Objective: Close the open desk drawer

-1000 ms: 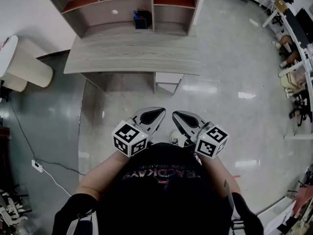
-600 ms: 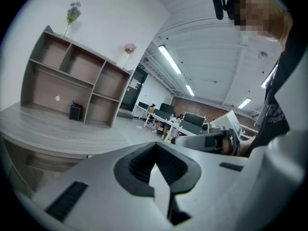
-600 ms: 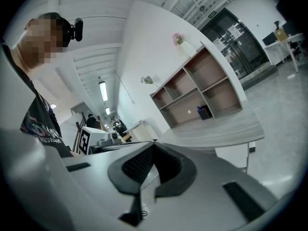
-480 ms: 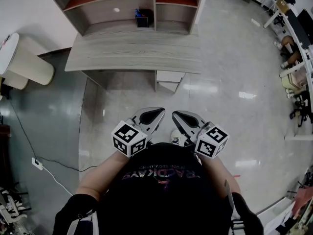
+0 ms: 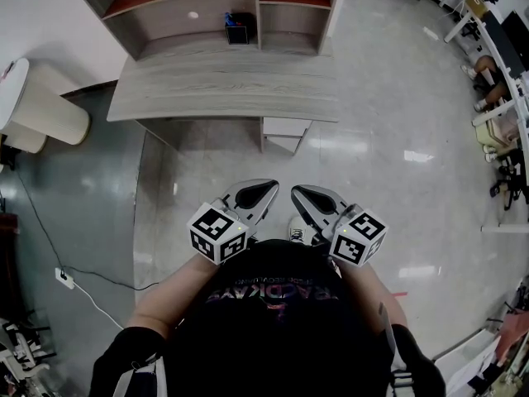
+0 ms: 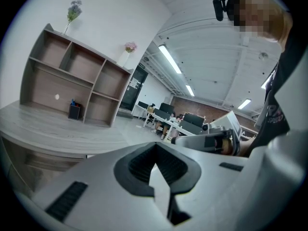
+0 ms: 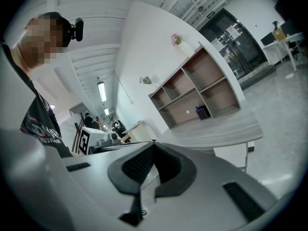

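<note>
The grey wood desk [image 5: 223, 89] with a shelf hutch stands ahead of me across the floor. Under its front edge, right of the middle, a white drawer [image 5: 286, 128] sticks out open. It also shows as a white front [image 7: 231, 155] below the desktop in the right gripper view. My left gripper [image 5: 271, 187] and right gripper [image 5: 295, 192] are held side by side close to my chest, well short of the desk. Both are shut with nothing between the jaws, as the left gripper [image 6: 155, 146] and right gripper [image 7: 153, 146] show in their own views.
A small black box [image 5: 240, 31] sits in the hutch. A round white table [image 5: 41, 110] stands at the left, with a cable and power strip [image 5: 63, 279] on the floor. Office desks with seated people [image 5: 496, 73] line the right side. Shiny floor lies between me and the desk.
</note>
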